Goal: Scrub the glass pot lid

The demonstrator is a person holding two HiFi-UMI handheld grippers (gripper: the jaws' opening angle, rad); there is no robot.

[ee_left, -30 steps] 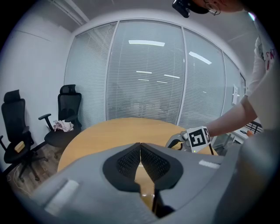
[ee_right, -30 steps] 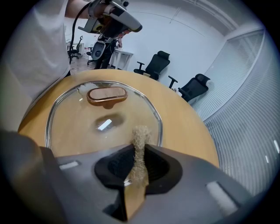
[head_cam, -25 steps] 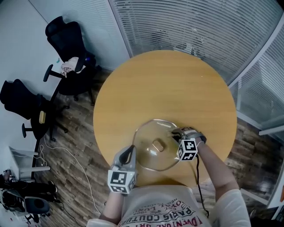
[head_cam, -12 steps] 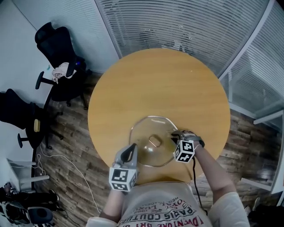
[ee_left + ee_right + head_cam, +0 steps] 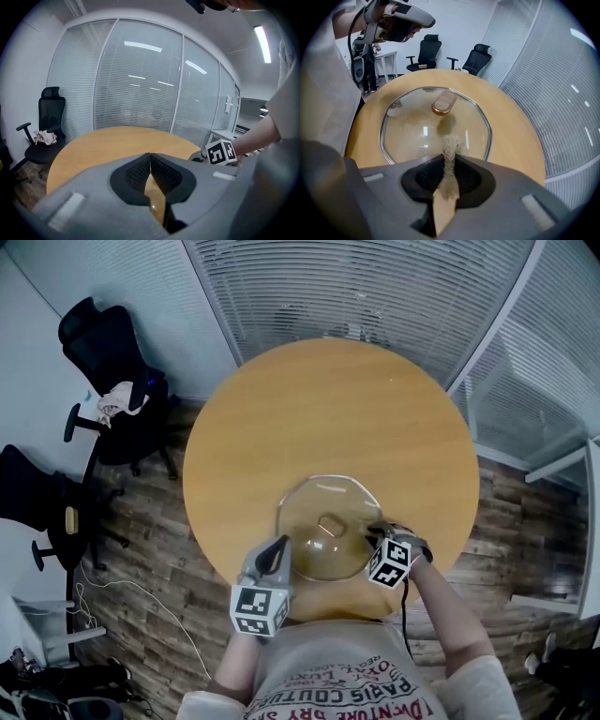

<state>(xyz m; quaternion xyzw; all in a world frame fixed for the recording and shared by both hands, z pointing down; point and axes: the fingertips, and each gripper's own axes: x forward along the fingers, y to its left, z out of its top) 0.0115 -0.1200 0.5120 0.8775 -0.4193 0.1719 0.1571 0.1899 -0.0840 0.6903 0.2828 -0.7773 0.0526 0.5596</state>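
The glass pot lid point(image 5: 309, 512) lies flat on the round wooden table point(image 5: 319, 409), near the 6 o'clock edge. The right gripper point(image 5: 375, 531) is at the lid's 4 o'clock side, pinching a tan scrub pad point(image 5: 449, 154) that touches the glass. The left gripper point(image 5: 277, 547) is squeezed closed at the lid's 8 o'clock rim.

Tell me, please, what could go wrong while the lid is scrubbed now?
1. The glass lid lies near the edge of the table on the person's side; a hard stroke might slide it off, since the left gripper, jaws together, does not clearly hold it.
2. The right gripper pinches the thin scrub pad by one end; it may bend or slip out.
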